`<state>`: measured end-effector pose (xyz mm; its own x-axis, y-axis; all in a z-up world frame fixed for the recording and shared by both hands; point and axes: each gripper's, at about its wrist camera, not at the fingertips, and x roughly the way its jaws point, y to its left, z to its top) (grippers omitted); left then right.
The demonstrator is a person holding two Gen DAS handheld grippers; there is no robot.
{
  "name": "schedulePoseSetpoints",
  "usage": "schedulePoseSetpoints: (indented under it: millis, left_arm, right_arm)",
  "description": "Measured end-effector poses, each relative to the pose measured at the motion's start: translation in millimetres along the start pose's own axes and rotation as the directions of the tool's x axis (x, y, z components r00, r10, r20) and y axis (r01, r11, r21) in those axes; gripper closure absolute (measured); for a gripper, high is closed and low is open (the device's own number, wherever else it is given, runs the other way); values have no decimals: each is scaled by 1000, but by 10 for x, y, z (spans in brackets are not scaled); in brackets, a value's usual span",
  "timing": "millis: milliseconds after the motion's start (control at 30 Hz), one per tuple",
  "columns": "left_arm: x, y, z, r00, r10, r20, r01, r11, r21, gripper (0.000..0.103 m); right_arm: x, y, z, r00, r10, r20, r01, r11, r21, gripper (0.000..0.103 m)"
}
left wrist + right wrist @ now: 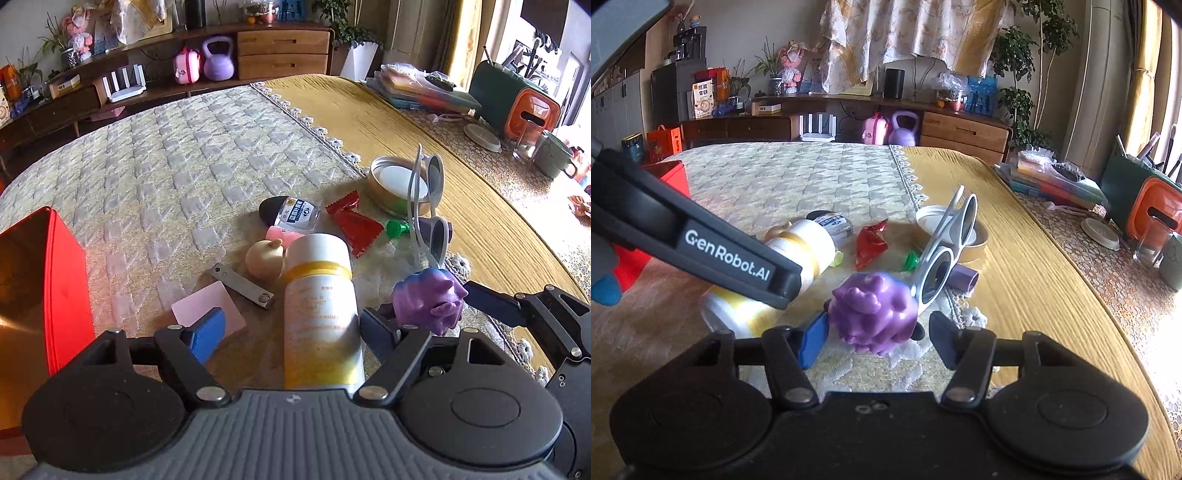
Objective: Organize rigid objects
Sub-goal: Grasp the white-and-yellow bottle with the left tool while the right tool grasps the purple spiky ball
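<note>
A white bottle with yellow bands point(319, 295) lies on the quilted cloth between the blue pads of my left gripper point(291, 332). The jaws stand open; the left pad point(205, 336) is clear of the bottle. A purple toy figure point(875, 314) sits between the pads of my right gripper point(877, 341), also open, with a gap at the right pad point(940, 338). The left gripper's black finger point(727, 254) crosses over the bottle point(809, 247). A red tin box point(66, 288) stands at the left.
Beyond the bottle lie a pink card point(218, 306), a nail clipper point(242, 286), a cream toy point(264, 258), a small black-capped bottle point(291, 214), a red scraper point(352, 221), white sunglasses point(428, 206) and a round tin point(391, 184). Books point(417, 88) and a mug point(552, 155) sit far right.
</note>
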<state>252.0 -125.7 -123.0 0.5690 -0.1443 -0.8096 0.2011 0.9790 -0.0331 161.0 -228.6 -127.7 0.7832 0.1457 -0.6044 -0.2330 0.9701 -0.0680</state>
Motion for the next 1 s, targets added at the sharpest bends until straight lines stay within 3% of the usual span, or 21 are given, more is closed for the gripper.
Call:
schedulePoseSetpoints:
  millis: [167, 300, 433, 1000]
  left_arm:
    - [54, -29, -7, 1000, -13, -16, 13, 1000, 4, 37]
    - [71, -72, -17, 1000, -21, -21, 21, 999, 25, 58]
    - [63, -109, -28, 1000, -3, -17, 4, 999, 47, 59]
    - [-302, 257, -151, 999, -24, -32, 21, 997, -76, 59]
  right_arm:
    - [24, 39, 5, 1000, -10, 1, 10, 1000, -15, 48]
    - [9, 61, 18, 1000, -21, 3, 21, 999, -26, 51]
    - [-8, 69, 24, 999, -32, -4, 32, 999, -16, 52]
    - [-442, 109, 79, 1000, 10, 17, -11, 999, 39, 52]
